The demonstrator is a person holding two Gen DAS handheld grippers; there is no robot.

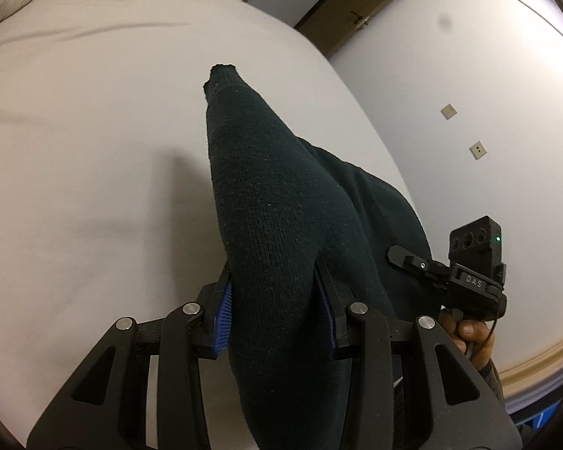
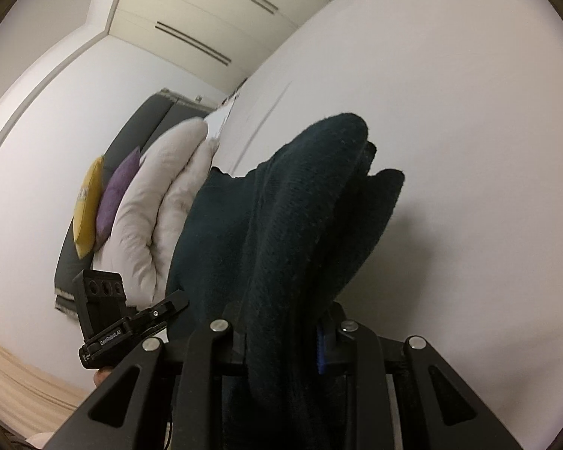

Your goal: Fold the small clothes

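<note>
A dark green knitted garment hangs lifted above the white bed. My left gripper is shut on a thick fold of it, and a sleeve-like end points away over the bed. My right gripper is shut on another bunched part of the same garment, which drapes over its fingers and hides most of them. The right gripper also shows in the left wrist view, held by a hand at the garment's right side. The left gripper's body shows in the right wrist view.
White pillows, a purple cushion and a yellow cushion lean at the bed's head. A wooden door and a white wall with sockets lie beyond the bed's right edge. A wardrobe stands behind.
</note>
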